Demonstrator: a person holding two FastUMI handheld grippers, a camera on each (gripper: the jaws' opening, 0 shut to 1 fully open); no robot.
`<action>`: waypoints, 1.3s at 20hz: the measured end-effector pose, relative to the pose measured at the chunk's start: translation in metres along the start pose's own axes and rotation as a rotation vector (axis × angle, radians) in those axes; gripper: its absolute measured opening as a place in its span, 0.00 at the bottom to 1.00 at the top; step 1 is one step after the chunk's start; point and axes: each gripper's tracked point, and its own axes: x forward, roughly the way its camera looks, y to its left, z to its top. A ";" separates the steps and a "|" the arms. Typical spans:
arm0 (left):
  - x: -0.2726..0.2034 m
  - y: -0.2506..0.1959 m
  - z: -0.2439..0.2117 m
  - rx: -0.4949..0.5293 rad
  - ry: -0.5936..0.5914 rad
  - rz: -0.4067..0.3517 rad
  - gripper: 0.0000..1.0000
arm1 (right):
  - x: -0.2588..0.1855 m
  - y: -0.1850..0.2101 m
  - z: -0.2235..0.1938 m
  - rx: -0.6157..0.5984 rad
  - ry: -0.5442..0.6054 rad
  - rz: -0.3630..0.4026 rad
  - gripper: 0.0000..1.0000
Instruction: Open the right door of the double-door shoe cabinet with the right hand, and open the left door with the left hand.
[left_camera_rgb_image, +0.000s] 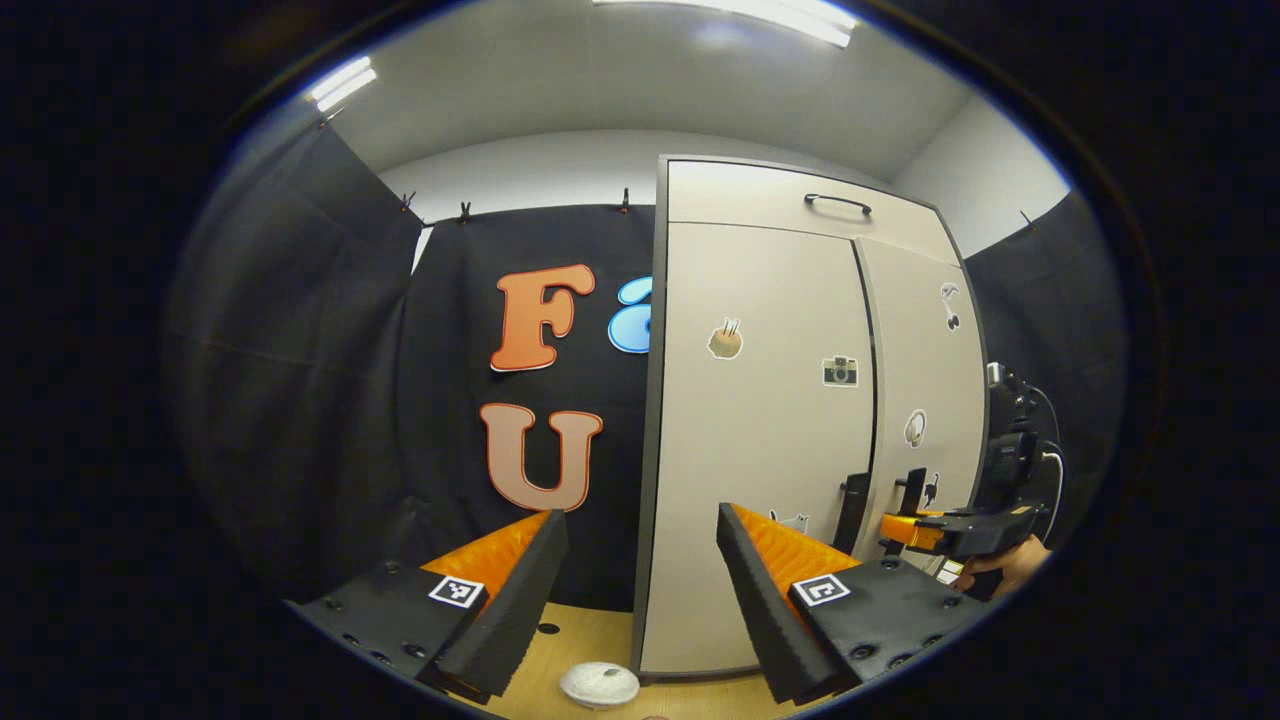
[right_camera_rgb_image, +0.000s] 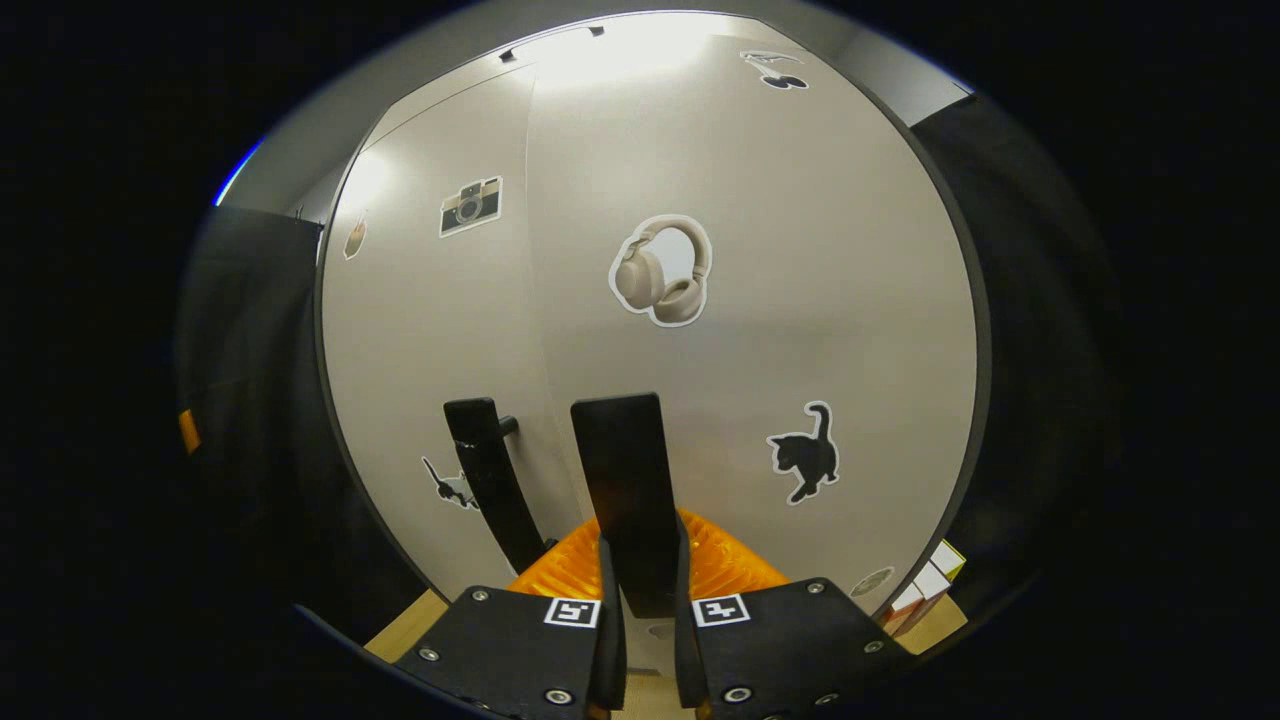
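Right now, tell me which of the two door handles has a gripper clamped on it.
The right door's handle: the right gripper has both fingers pressed against it. The left door's handle beside it stands free, untouched.

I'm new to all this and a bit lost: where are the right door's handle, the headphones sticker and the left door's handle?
right door handle (right_camera_rgb_image: 625, 480), right gripper view, mid bar
headphones sticker (right_camera_rgb_image: 662, 270), right gripper view, centre
left door handle (right_camera_rgb_image: 490, 470), right gripper view, mid bar
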 end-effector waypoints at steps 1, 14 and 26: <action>-0.002 -0.003 0.001 -0.004 -0.001 0.000 0.96 | -0.006 0.000 -0.001 0.000 0.003 0.010 0.19; -0.007 -0.052 0.005 -0.016 -0.003 -0.014 0.95 | -0.062 -0.016 -0.002 -0.004 -0.010 0.061 0.19; 0.017 -0.069 -0.010 -0.027 0.002 -0.038 0.95 | -0.085 -0.030 -0.001 -0.006 -0.003 0.068 0.19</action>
